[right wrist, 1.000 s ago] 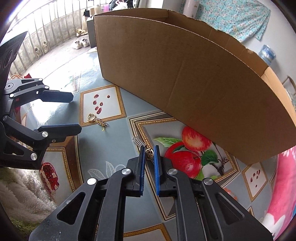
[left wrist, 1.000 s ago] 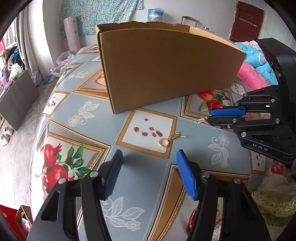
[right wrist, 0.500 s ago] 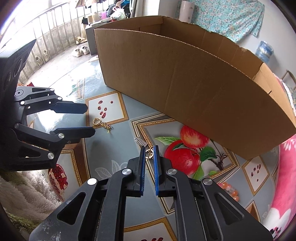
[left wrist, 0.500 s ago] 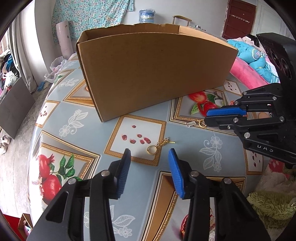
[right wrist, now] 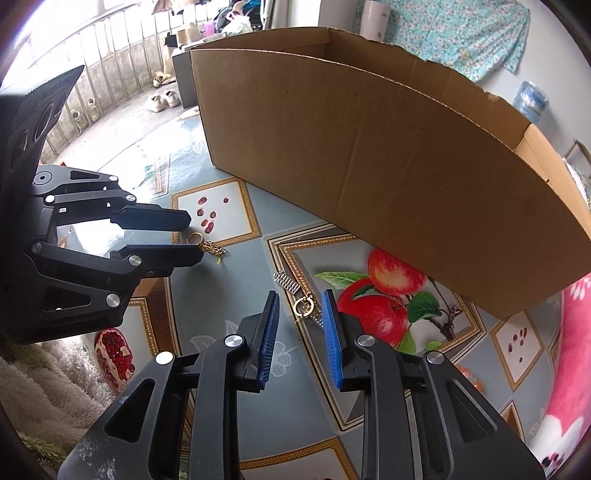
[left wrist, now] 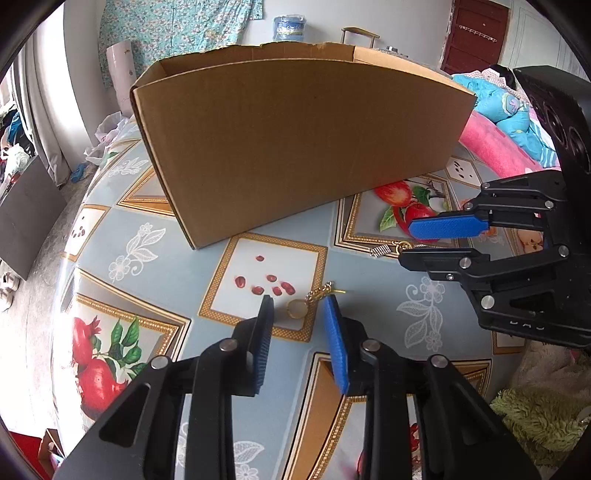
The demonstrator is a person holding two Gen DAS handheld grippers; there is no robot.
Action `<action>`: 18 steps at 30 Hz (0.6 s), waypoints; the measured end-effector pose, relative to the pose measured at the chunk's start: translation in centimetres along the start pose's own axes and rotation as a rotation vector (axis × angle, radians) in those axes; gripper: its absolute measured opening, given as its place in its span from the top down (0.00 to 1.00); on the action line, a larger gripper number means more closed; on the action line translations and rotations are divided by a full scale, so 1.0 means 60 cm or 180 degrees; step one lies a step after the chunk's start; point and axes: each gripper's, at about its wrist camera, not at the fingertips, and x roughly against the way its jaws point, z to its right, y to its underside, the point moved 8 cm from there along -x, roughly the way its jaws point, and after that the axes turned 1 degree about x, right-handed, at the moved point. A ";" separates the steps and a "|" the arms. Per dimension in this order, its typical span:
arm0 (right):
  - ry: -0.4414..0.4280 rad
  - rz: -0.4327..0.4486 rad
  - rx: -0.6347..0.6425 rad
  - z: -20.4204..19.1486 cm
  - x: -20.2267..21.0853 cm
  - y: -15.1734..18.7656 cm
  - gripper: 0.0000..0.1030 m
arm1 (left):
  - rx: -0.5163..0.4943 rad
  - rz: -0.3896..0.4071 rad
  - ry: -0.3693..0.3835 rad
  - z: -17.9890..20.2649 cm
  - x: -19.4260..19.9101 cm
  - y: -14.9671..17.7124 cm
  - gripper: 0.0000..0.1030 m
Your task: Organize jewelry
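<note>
Your left tool (left wrist: 297, 314) is closing around the gold ring with chain (left wrist: 297, 308) lying on the surface (left wrist: 147, 295); your right tool (right wrist: 299, 306) is opening, its gold earring (right wrist: 303, 305) lying loose between the jaws. Both pieces are tiny, light and slippery: pinch the ring's band.

home bedroom, bedding (left wrist: 506, 110), floral curtain (left wrist: 177, 29), shoes (right wrist: 162, 99)

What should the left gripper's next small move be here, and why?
Probably finish closing on the gold ring. The left gripper already straddles it on the tablecloth, jaws closing but not yet touching, and the cardboard box waits just behind.
</note>
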 end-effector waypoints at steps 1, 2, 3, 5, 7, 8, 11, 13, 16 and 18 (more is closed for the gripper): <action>-0.0005 -0.0002 -0.0014 0.001 -0.001 -0.001 0.77 | -0.0026 0.0001 -0.0013 0.001 -0.002 -0.001 0.78; -0.0010 -0.0003 -0.0021 0.003 -0.003 -0.003 0.77 | -0.0061 -0.0002 -0.0034 0.002 -0.004 -0.002 0.79; -0.0010 0.0000 -0.0033 0.004 -0.002 -0.004 0.77 | -0.0095 -0.0004 -0.0054 0.003 -0.005 -0.004 0.81; -0.0019 0.0007 -0.0053 0.006 -0.001 -0.004 0.77 | -0.0152 -0.0010 -0.0085 0.003 -0.005 -0.003 0.83; -0.0028 0.0019 -0.0078 0.008 0.001 -0.005 0.77 | -0.0180 -0.0018 -0.0101 0.003 -0.006 -0.003 0.85; -0.0034 0.0023 -0.0085 0.010 0.001 -0.005 0.77 | -0.0180 -0.0017 -0.0102 0.002 -0.007 -0.003 0.86; -0.0051 0.0038 -0.0104 0.015 0.004 -0.006 0.77 | -0.0200 -0.0018 -0.0114 0.002 -0.008 -0.004 0.88; -0.0057 0.0045 -0.0110 0.015 0.006 -0.006 0.77 | -0.0206 -0.0017 -0.0109 0.002 -0.008 -0.004 0.89; -0.0062 0.0056 -0.0097 0.015 0.011 -0.004 0.77 | -0.0200 -0.0026 -0.0107 0.002 -0.005 -0.002 0.89; -0.0067 0.0062 -0.0080 0.013 0.015 -0.003 0.77 | -0.0173 -0.0044 -0.0108 0.000 -0.002 0.001 0.89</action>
